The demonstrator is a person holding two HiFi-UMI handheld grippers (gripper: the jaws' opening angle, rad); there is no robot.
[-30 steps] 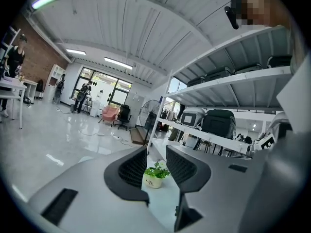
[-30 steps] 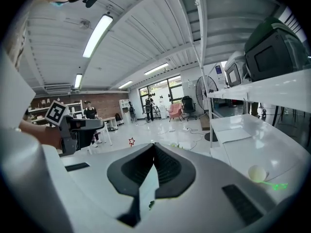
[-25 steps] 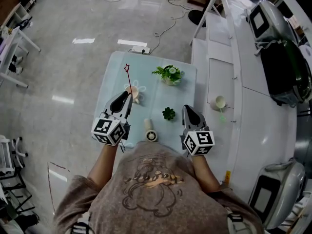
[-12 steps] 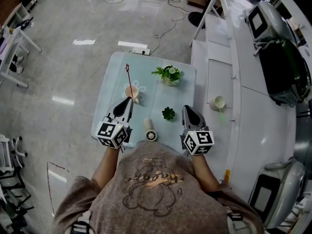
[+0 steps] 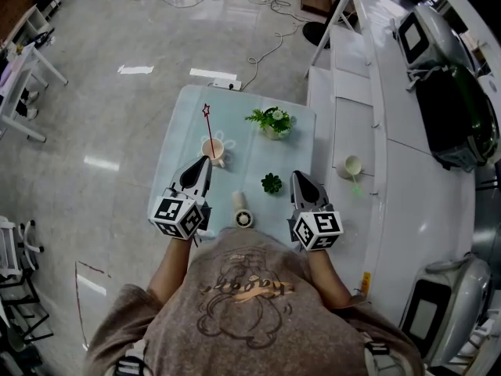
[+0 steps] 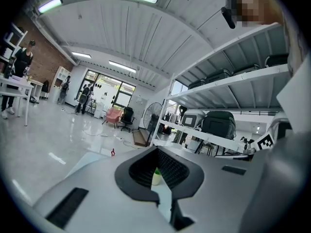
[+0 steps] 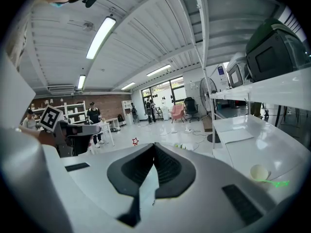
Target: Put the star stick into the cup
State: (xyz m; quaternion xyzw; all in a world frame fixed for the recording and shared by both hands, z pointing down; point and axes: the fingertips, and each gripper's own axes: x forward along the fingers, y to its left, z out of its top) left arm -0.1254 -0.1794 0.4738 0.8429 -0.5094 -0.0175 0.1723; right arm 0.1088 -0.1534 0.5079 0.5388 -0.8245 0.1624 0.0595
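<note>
The star stick point(image 5: 207, 128) is standing in the cup point(image 5: 211, 149) in the upper left part of the pale table point(image 5: 176, 143) in the head view. Its red star is pointing up and away, so the task looks done. The left gripper point(image 5: 205, 160) is hovering just below the cup with its jaws pressed together on nothing, clear of the stick. The right gripper point(image 5: 296, 175) is idling at centre right, jaws likewise together and empty, probably because one hand is enough here.
</note>
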